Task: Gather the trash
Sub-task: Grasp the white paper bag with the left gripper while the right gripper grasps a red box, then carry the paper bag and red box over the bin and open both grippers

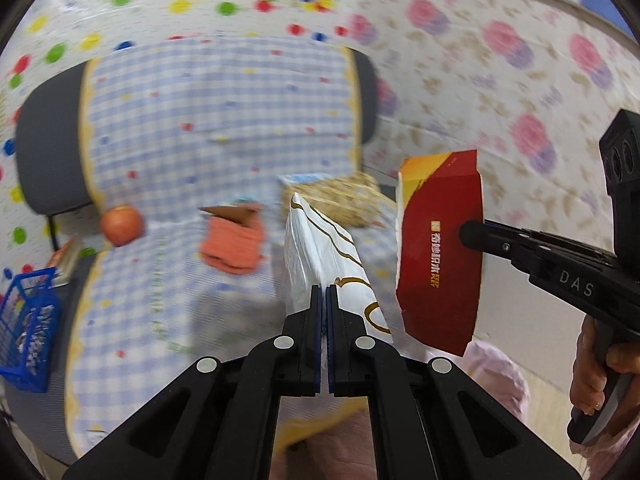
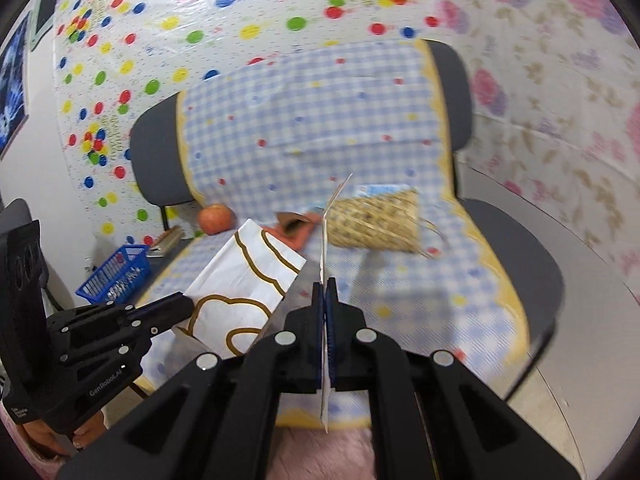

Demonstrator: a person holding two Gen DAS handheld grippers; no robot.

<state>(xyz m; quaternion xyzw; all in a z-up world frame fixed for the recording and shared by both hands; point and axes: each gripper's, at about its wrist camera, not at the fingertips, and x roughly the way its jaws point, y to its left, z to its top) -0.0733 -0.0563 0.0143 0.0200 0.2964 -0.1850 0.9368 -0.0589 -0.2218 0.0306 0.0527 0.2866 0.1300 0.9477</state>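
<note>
Black claws point(image 1: 323, 296) point(image 2: 325, 292) angled down, each clamping packaging.

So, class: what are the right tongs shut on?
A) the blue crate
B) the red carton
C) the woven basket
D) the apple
B: the right tongs are shut on the flattened red carton, seen edge-on from their own camera; the apple lies on the checked cloth.

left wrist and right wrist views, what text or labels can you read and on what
"DAS": on the right claw's black body.
"KEEP" and a yellow Chinese line beside it, too small to read surely: on the red carton.
"GenRobot.AI": on the left claw's black body.
A small label below it: too small to read.
</note>
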